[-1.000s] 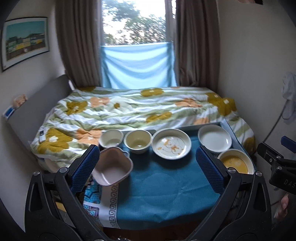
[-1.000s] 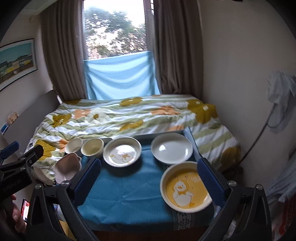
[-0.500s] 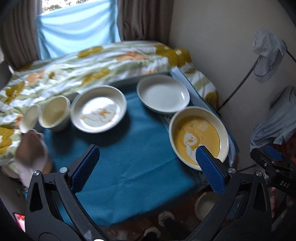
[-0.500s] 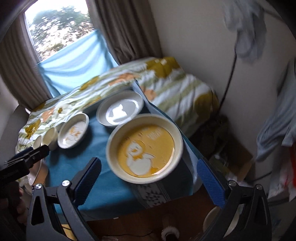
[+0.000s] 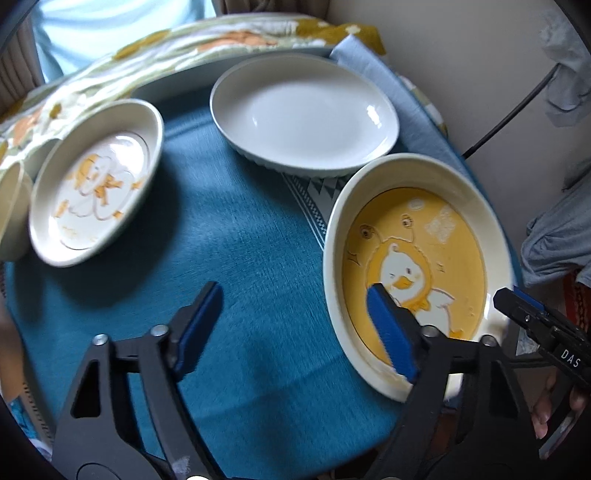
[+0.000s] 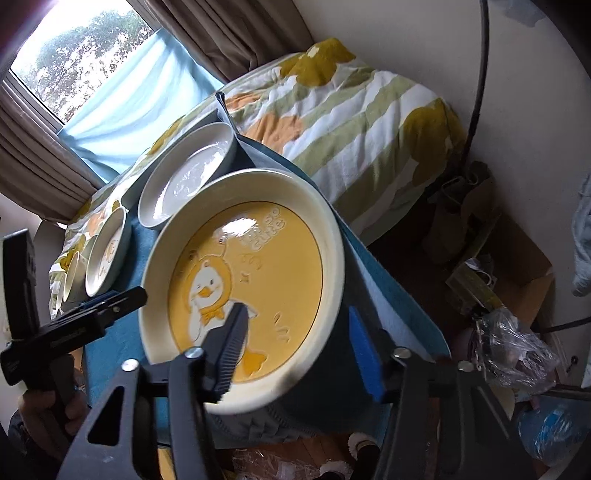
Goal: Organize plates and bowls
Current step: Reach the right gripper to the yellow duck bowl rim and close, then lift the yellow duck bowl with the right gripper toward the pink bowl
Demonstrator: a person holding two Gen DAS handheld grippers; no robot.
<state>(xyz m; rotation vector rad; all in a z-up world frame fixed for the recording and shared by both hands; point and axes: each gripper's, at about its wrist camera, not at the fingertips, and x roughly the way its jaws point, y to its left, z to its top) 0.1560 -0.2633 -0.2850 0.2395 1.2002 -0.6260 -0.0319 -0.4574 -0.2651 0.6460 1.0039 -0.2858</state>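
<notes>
Daylight enters through a window (image 6: 55, 70) at far left, flanked by brown curtains (image 6: 229, 33). A flowered quilt (image 6: 354, 122) covers the bed beside a pale wall (image 5: 461, 66). What looks like wooden floor (image 6: 517, 266) is cluttered at right.

Table covered by teal cloth (image 5: 236, 236). On it: yellow duck plate (image 5: 417, 251) at near right corner, plain white plate (image 5: 306, 110) at far right corner, cream plate with orange print (image 5: 96, 181) toward left edge, cream bowl (image 5: 11, 210) at left edge, partly cut off.
</notes>
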